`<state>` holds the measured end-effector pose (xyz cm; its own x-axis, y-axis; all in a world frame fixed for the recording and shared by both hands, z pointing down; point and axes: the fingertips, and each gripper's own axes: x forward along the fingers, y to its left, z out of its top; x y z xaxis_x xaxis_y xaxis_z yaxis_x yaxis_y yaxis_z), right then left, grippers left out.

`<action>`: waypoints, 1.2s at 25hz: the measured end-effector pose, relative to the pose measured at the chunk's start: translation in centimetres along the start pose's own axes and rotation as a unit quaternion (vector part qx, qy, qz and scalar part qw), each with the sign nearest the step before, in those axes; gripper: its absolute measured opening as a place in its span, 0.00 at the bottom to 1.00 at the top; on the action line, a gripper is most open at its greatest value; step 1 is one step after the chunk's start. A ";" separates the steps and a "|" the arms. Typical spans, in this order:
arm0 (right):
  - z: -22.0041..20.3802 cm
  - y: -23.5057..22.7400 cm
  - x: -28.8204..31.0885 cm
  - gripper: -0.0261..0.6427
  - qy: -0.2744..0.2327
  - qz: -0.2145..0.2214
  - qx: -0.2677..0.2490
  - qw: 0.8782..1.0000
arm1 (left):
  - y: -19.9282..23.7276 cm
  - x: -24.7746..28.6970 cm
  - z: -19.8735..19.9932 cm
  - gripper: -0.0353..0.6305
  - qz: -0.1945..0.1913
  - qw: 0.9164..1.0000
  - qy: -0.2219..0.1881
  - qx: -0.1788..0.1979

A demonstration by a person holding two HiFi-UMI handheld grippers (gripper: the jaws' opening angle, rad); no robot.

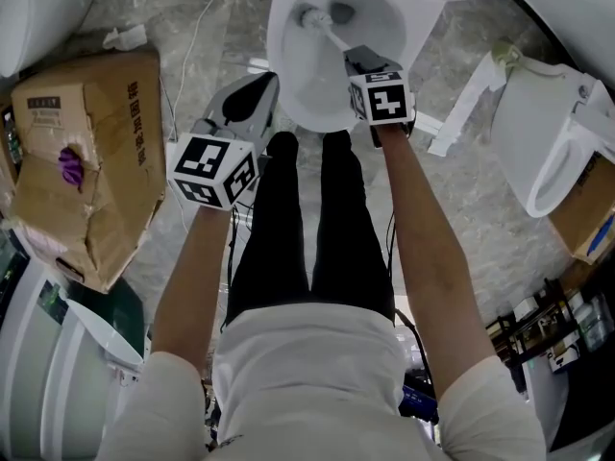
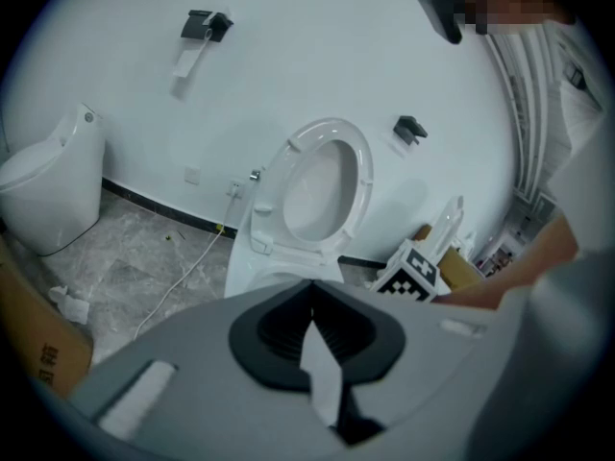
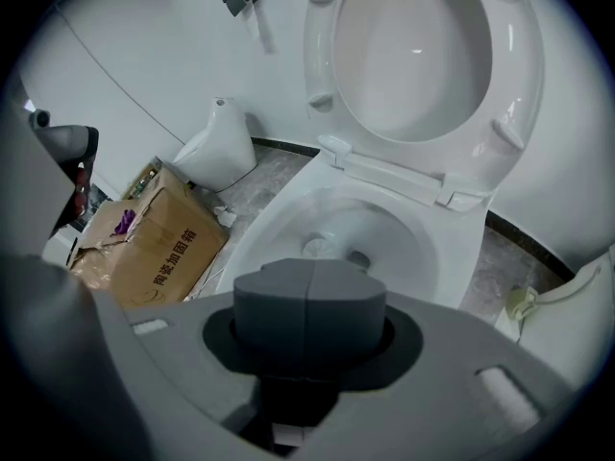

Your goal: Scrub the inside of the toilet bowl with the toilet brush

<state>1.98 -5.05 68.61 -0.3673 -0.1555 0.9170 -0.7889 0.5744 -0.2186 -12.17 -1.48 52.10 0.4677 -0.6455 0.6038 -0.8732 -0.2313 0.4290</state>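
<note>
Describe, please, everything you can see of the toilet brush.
The toilet brush is white and looks like plastic, with a small round head and a thin straight handle. Its head sits low inside the toilet bowl, just beside the dark drain hole, apparently against the bowl's surface. The handle slants up toward the near rim and ends in the right gripper, whose jaws are shut on it. In the right gripper view only the head shows, beyond the jaws. Its bristles are too small to make out.
</note>
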 end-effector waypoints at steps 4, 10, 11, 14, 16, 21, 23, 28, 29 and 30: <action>-1.6 -0.2 -0.1 0.26 0.007 0.002 0.010 1.000 | -0.3 0.3 0.1 0.04 -0.003 1.000 0.002 0.003; -4.2 -1.6 -0.5 0.26 0.032 0.004 0.011 0.999 | -0.8 0.7 -0.1 0.04 -0.008 1.000 0.007 0.006; -4.6 -1.9 -0.5 0.26 0.034 0.004 0.010 0.999 | -1.0 0.8 -0.1 0.04 -0.009 1.000 0.007 0.006; -5.6 -2.4 -0.6 0.26 0.041 0.003 0.008 0.999 | -1.3 1.1 0.0 0.04 -0.012 1.000 0.008 0.008; -6.1 -2.6 -0.8 0.26 0.048 0.000 0.010 0.999 | -1.2 1.1 0.0 0.04 -0.011 1.000 0.008 0.008; -5.8 -3.8 -1.8 0.26 0.048 -0.008 -0.007 0.999 | -1.2 1.3 0.0 0.04 -0.010 1.000 0.009 0.008; -6.2 -4.7 -2.1 0.26 0.053 -0.012 -0.006 0.998 | -1.3 1.2 -0.1 0.04 -0.009 1.000 0.010 0.009; -6.2 -7.4 -3.6 0.26 0.059 -0.027 0.002 0.998 | -1.4 1.2 0.0 0.04 -0.008 1.000 0.009 0.008; -6.0 -7.9 -3.8 0.26 0.059 -0.030 0.001 0.998 | -1.4 1.2 0.1 0.04 -0.009 1.000 0.007 0.008; -5.8 -8.3 -4.1 0.26 0.058 -0.033 0.000 0.998 | -1.4 1.2 0.2 0.04 -0.008 1.000 0.006 0.008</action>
<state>12.90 -4.56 68.62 -0.2544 -0.0997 0.9619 -0.8095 0.5662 -0.1555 -10.38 -2.06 52.10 0.4840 -0.6322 0.6050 -0.8672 -0.2538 0.4285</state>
